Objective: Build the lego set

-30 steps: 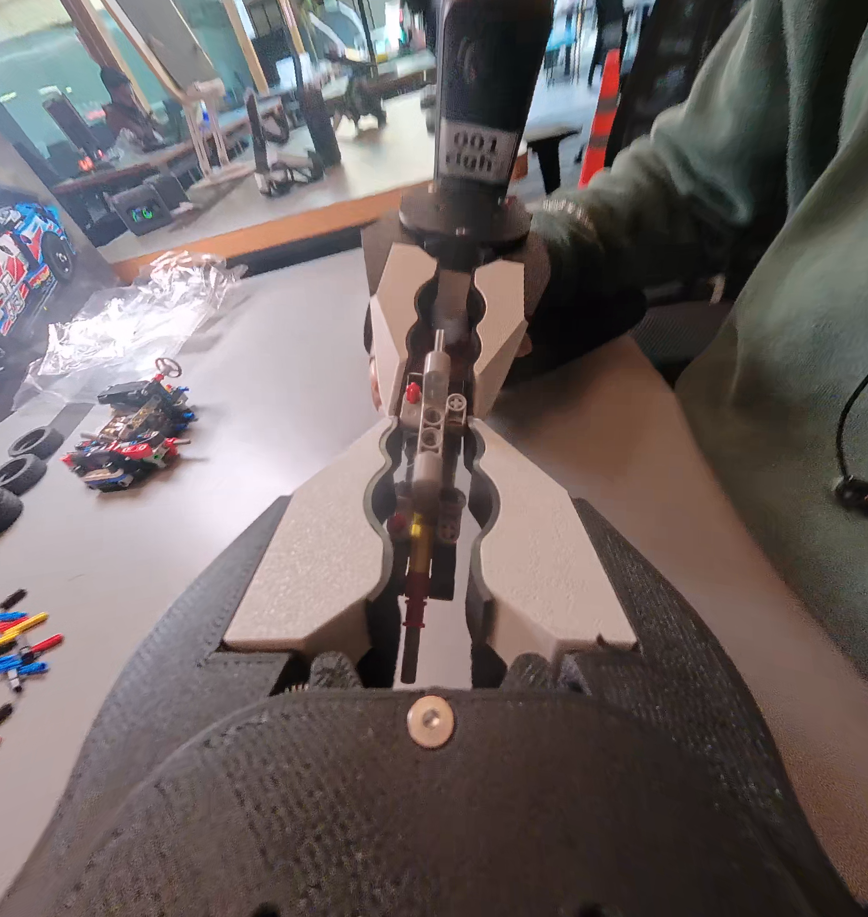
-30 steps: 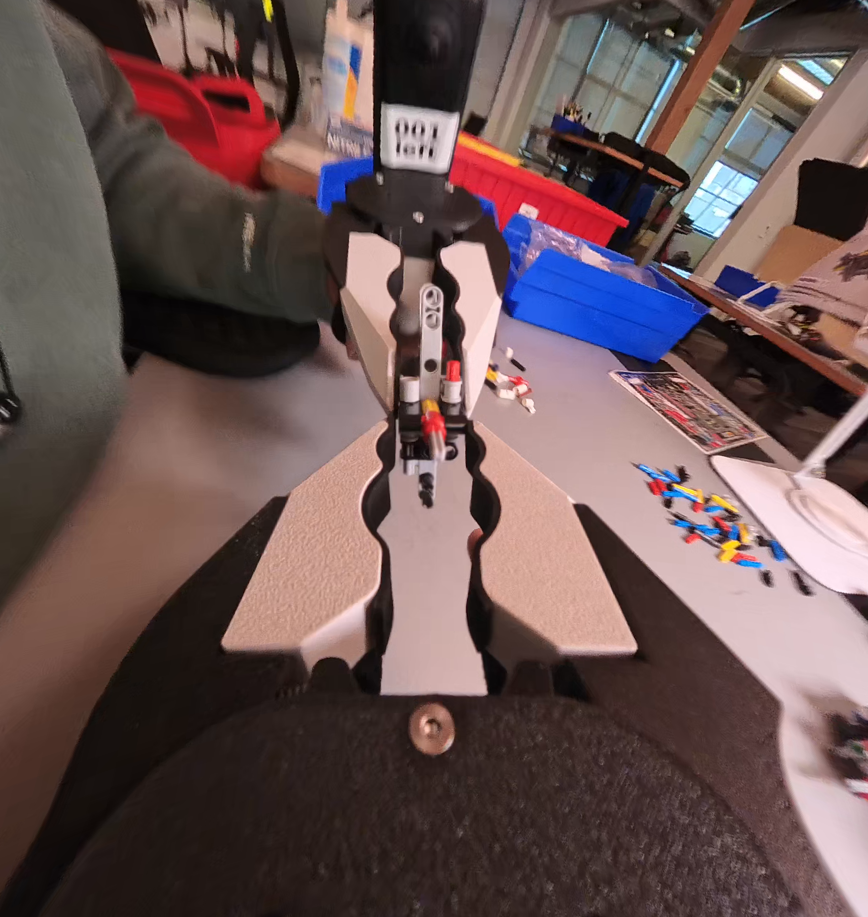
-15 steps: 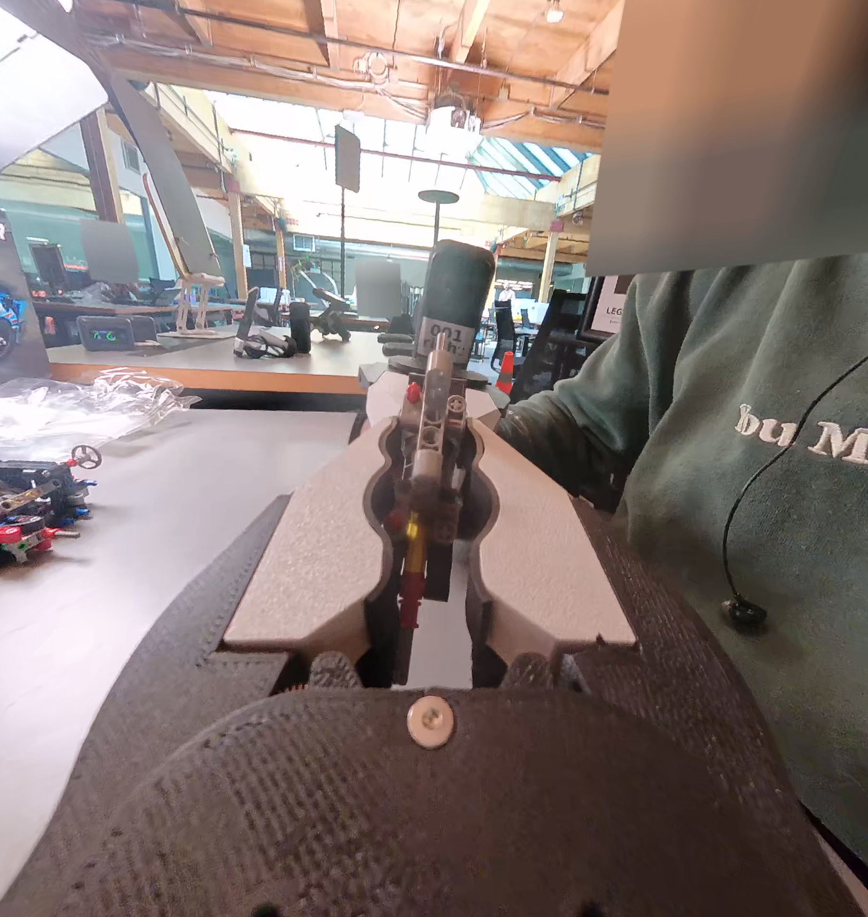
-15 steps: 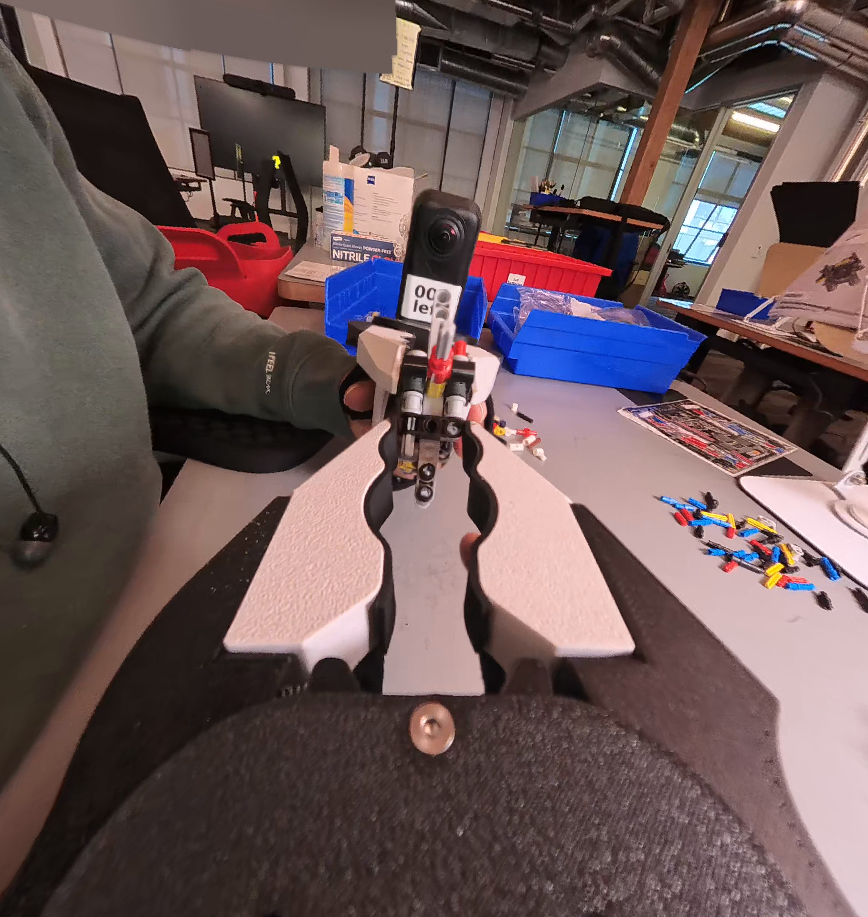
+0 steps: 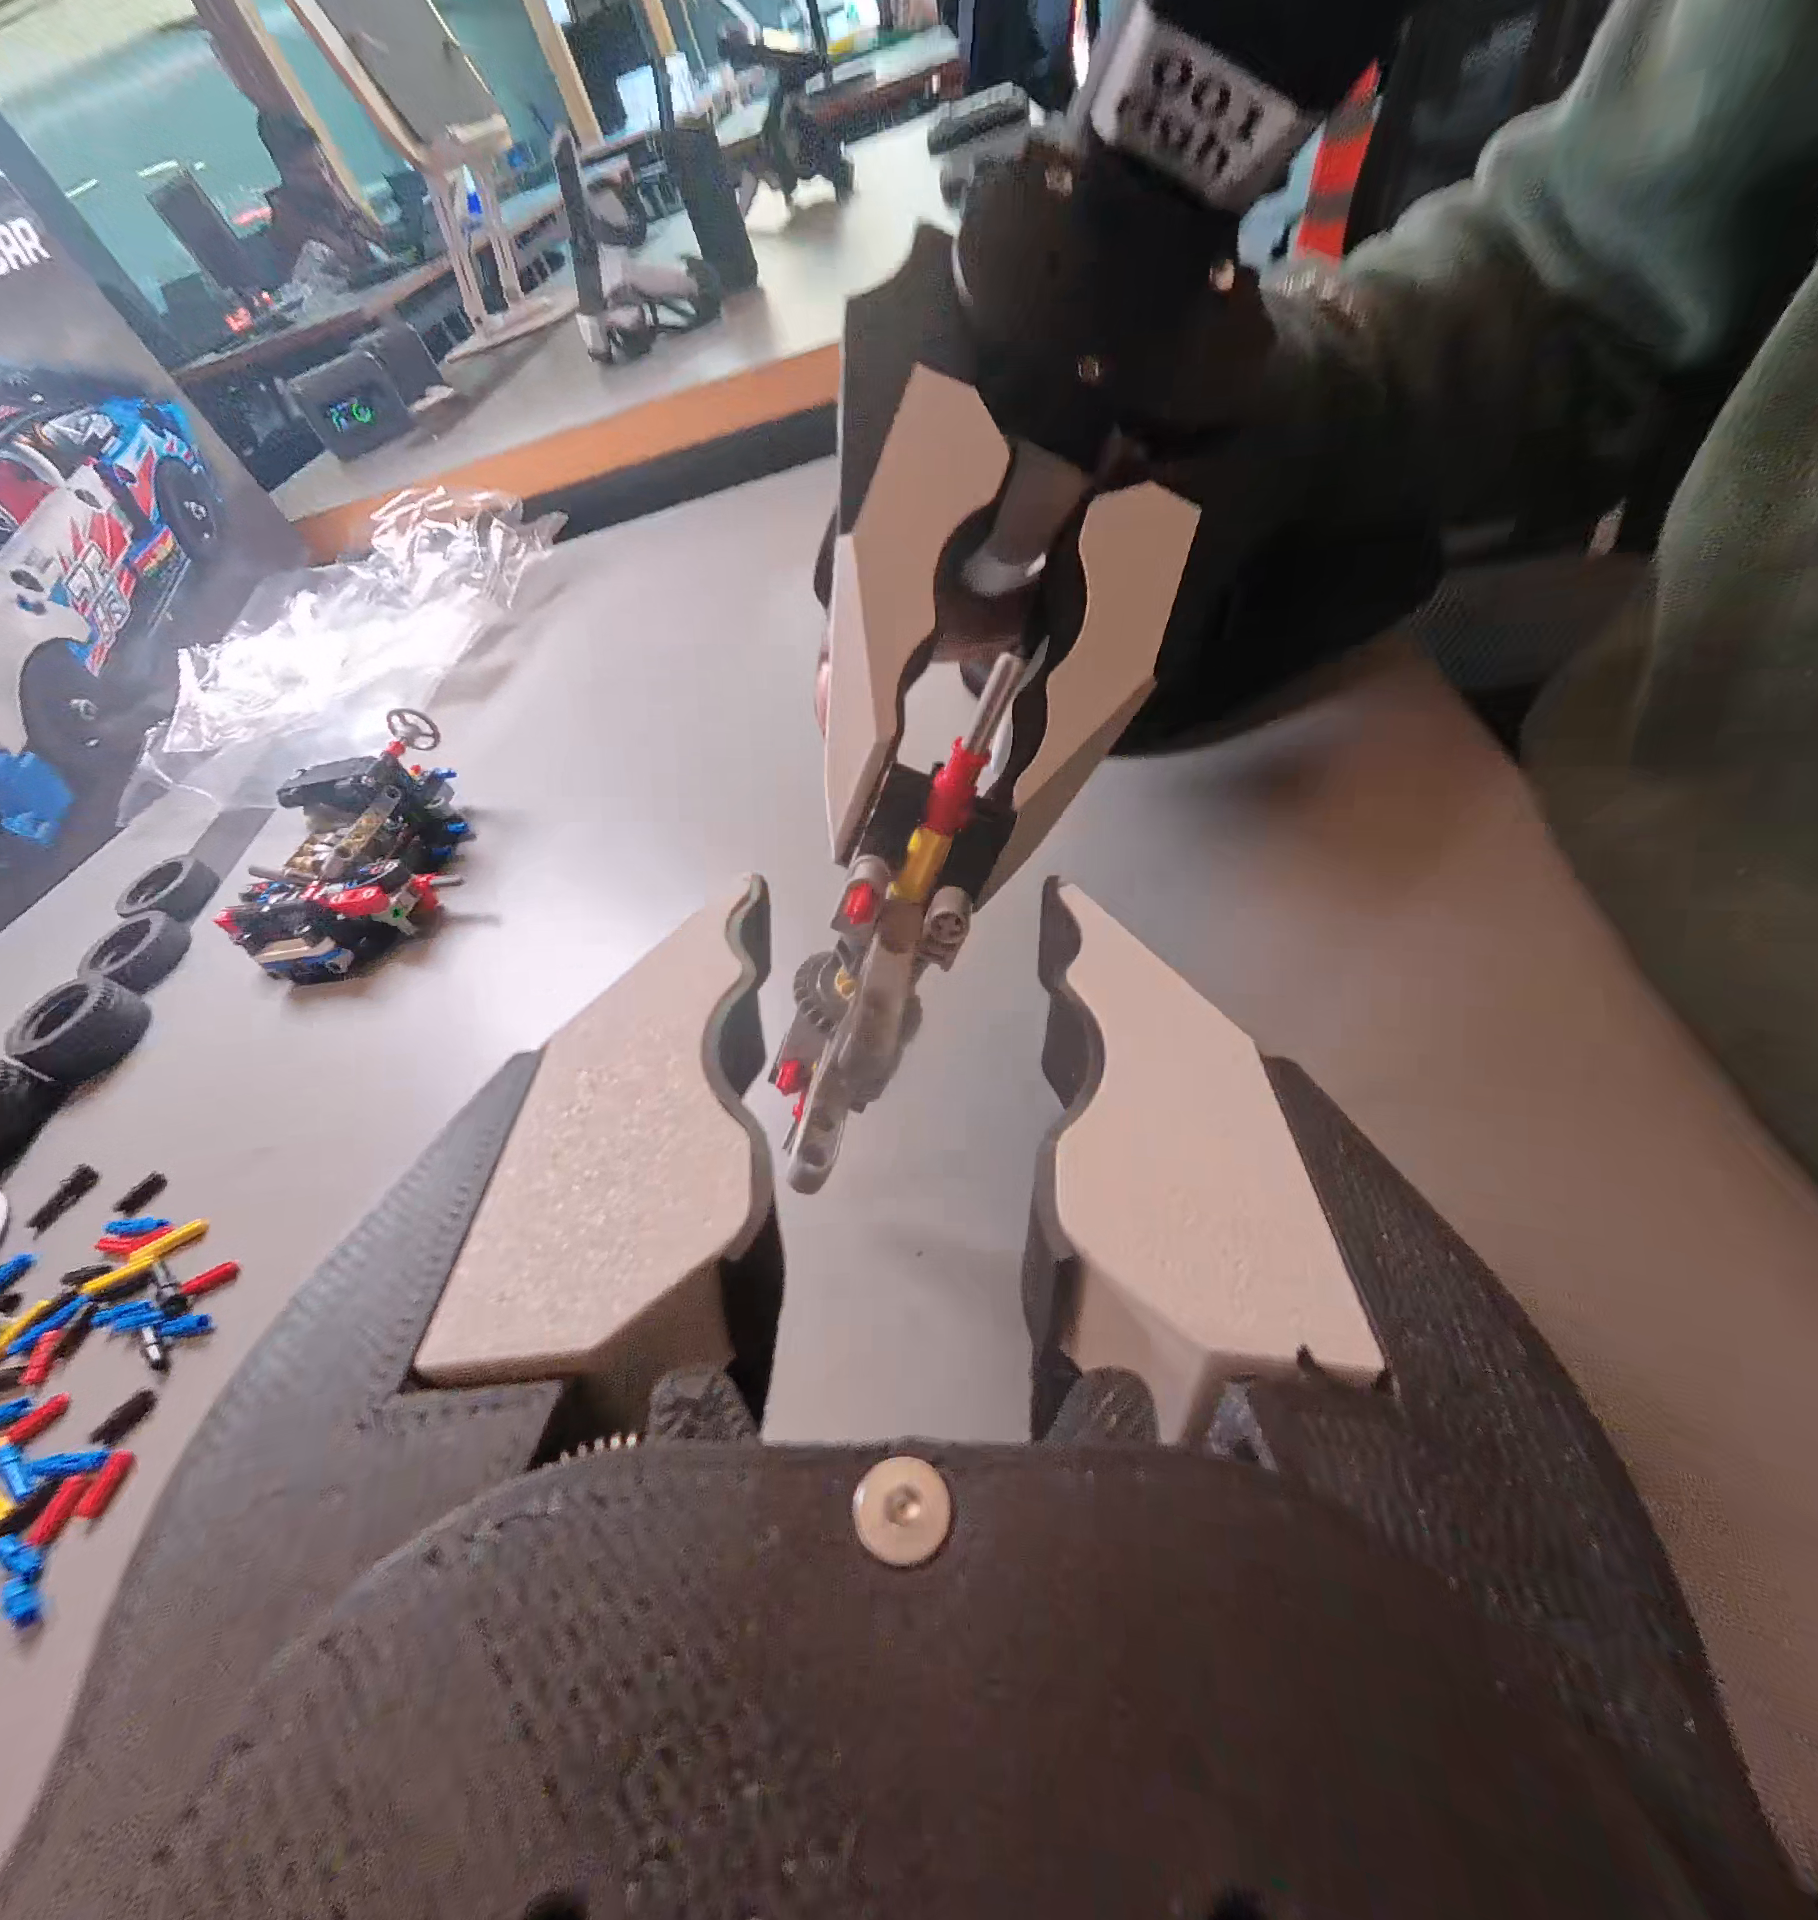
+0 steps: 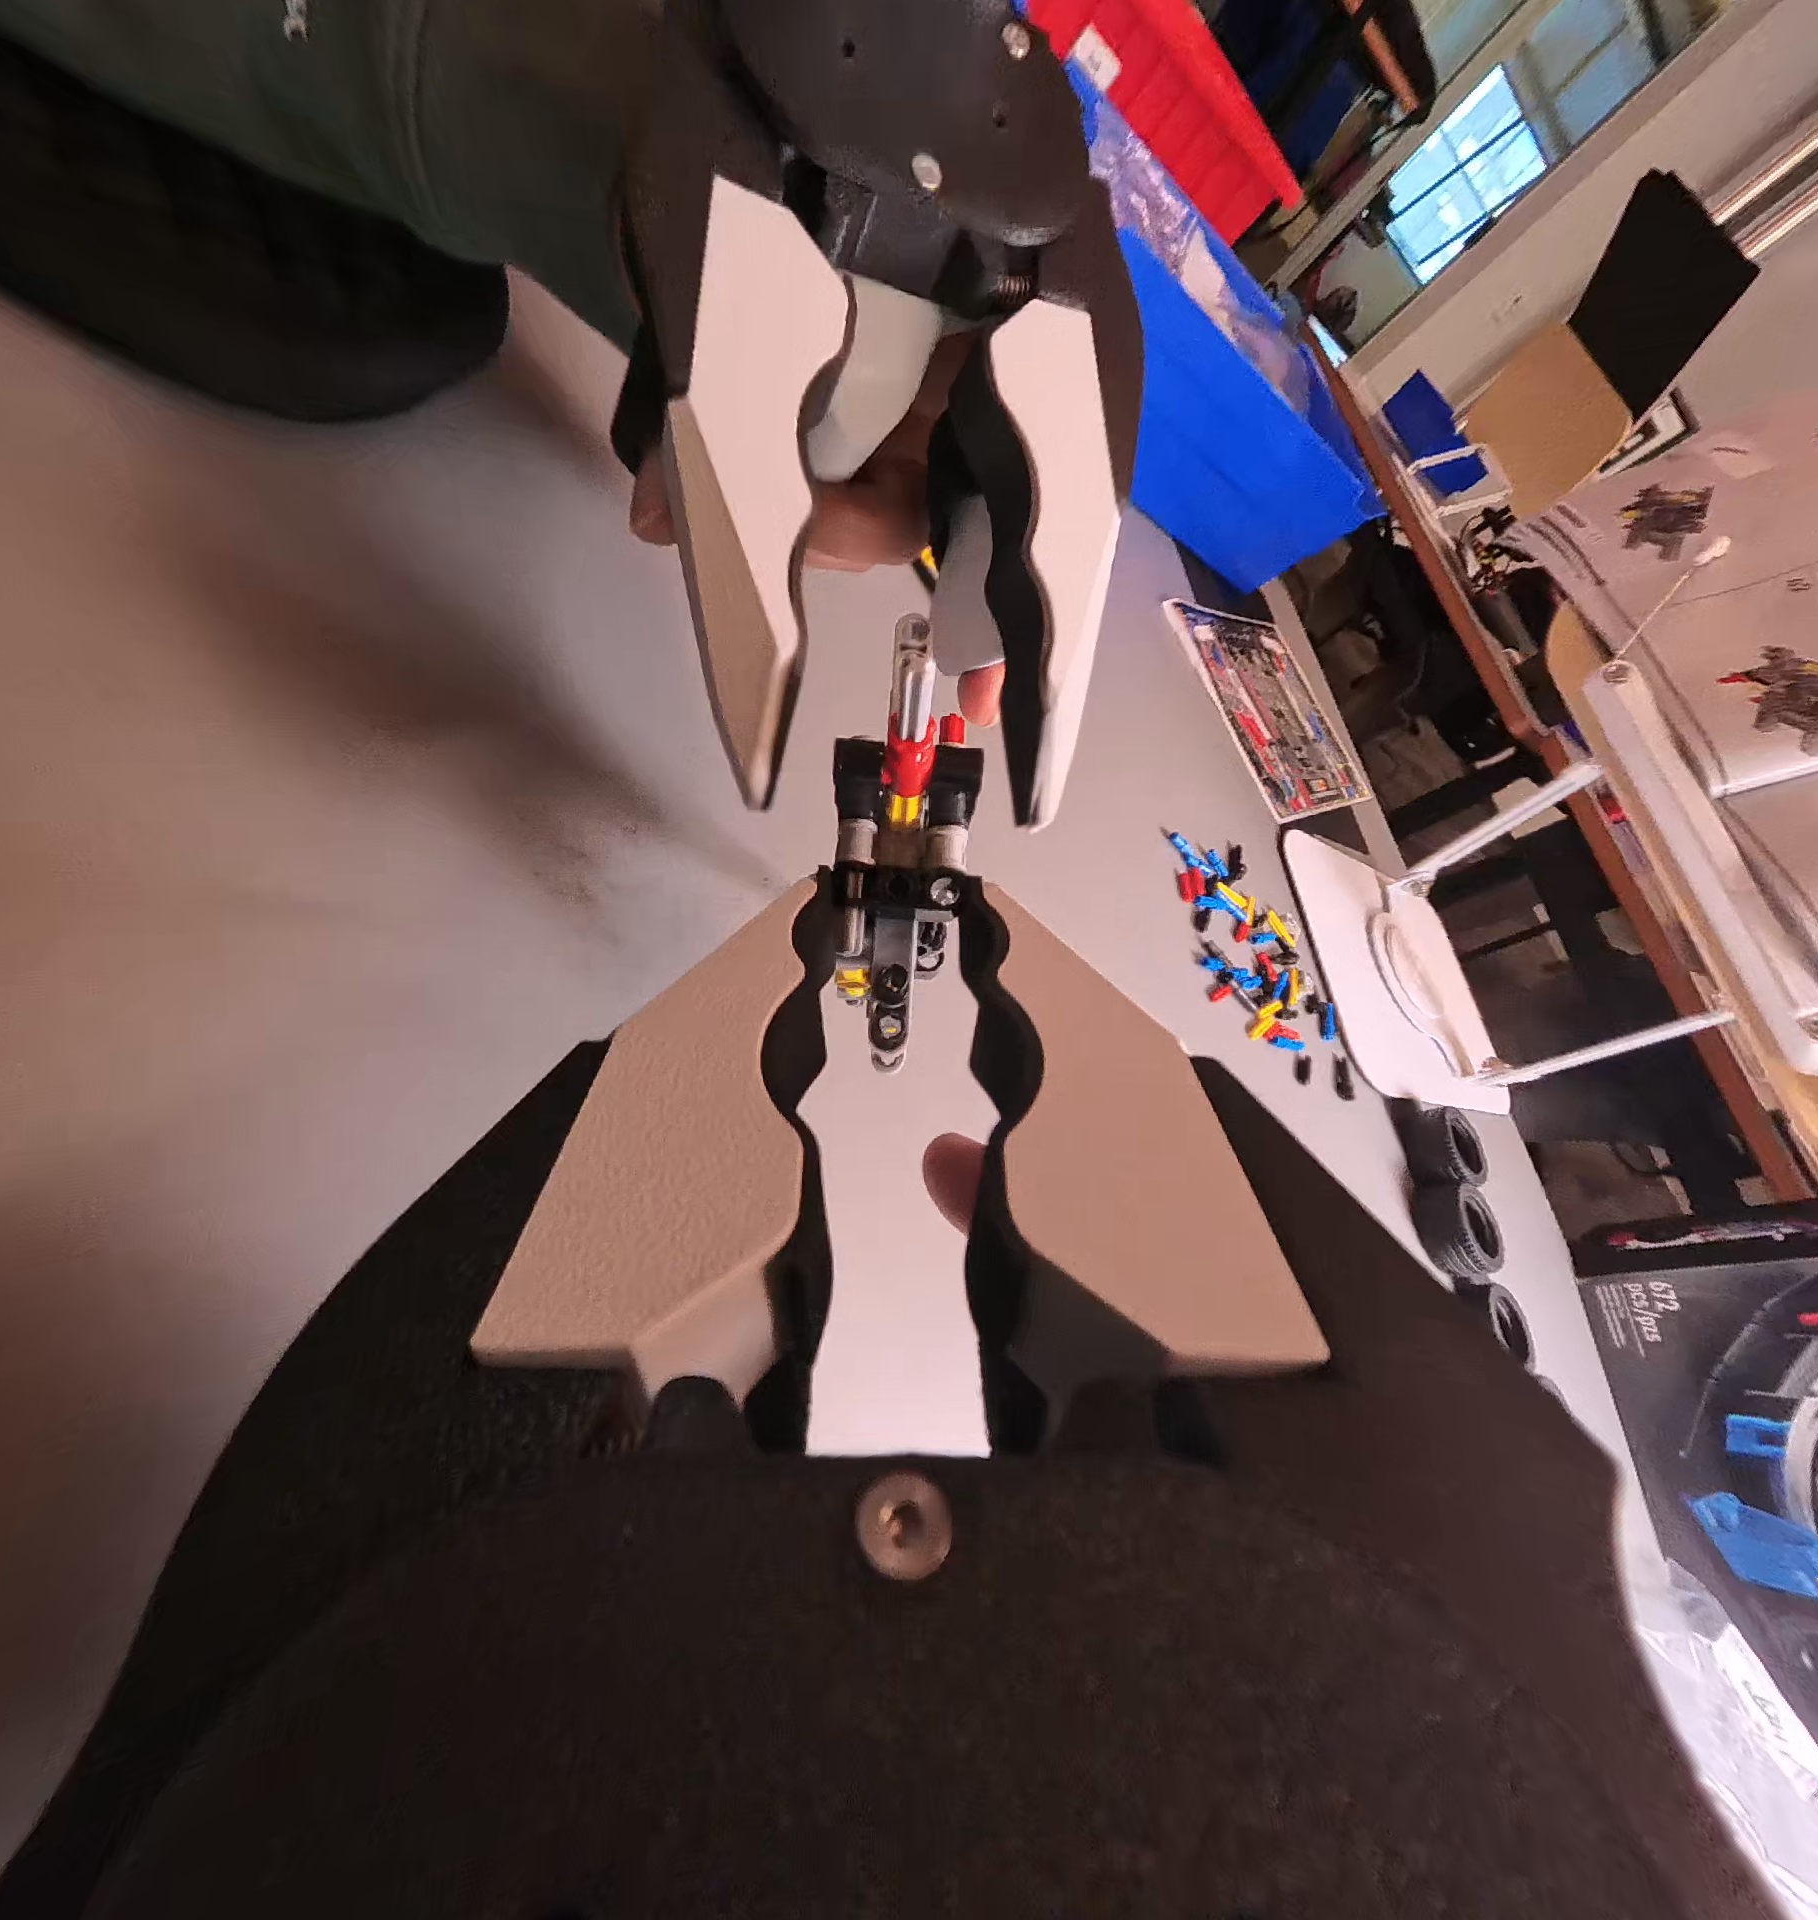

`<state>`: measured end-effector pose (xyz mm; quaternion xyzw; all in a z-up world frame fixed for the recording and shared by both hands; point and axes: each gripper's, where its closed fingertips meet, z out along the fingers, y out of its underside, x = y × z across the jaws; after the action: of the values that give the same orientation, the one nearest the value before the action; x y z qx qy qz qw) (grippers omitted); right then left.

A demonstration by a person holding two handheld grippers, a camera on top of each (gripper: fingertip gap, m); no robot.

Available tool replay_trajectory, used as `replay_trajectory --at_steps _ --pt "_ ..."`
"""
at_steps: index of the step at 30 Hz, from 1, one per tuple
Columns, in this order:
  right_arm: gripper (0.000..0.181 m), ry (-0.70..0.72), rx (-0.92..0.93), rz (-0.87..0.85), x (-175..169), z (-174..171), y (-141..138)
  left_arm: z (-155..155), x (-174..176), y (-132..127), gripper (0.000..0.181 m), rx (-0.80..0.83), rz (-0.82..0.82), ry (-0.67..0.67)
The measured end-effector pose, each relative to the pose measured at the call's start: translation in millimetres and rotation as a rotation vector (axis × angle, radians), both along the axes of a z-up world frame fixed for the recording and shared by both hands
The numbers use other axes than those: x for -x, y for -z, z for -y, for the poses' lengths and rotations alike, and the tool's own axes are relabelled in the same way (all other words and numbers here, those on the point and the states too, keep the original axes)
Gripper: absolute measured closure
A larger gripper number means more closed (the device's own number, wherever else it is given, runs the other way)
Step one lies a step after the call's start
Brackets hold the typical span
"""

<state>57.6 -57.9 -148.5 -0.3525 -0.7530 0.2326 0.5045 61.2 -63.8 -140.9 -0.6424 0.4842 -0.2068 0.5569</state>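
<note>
A small lego subassembly (image 5: 853, 1023) of grey beams, black blocks and red and yellow pins hangs over the grey table. My right gripper (image 6: 897, 891) is shut on its black end; in the left wrist view the right gripper (image 5: 915, 862) comes in from the top. My left gripper (image 5: 905, 888) is open, with its fingers spread on either side of the grey beam and not touching it. In the right wrist view the left gripper (image 6: 894, 810) stands open just beyond the subassembly (image 6: 889, 940).
On the left lie a partly built car chassis (image 5: 349, 883), black tyres (image 5: 74, 1029), loose coloured pins (image 5: 53, 1351), a clear bag (image 5: 344, 623) and the set's box (image 5: 43, 520). Blue bins (image 6: 1227, 416), a booklet (image 6: 1269, 717) and a white stand (image 6: 1393, 987) show in the right wrist view. The tips of both grippers are at nearly the same place.
My left gripper has opened and let go of the subassembly. My right gripper still holds it. Both views have tipped back down toward the table.
</note>
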Motion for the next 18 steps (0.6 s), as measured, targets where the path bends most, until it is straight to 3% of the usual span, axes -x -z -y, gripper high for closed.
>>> replay_trajectory --at_steps 3,9,18 --pt "0.159 -0.009 0.012 0.013 1.1 3.1 3.3 -0.4 -1.2 7.2 0.155 -0.034 -0.053 0.001" --pt "0.158 -0.122 0.156 -0.218 -0.7 19.7 -36.0 13.6 -2.8 -29.6 0.158 -0.072 0.177 0.099" --pt "0.142 -0.239 0.346 -0.341 -9.7 36.0 -64.4 31.1 -9.9 -58.7 0.158 -0.058 0.425 0.220"
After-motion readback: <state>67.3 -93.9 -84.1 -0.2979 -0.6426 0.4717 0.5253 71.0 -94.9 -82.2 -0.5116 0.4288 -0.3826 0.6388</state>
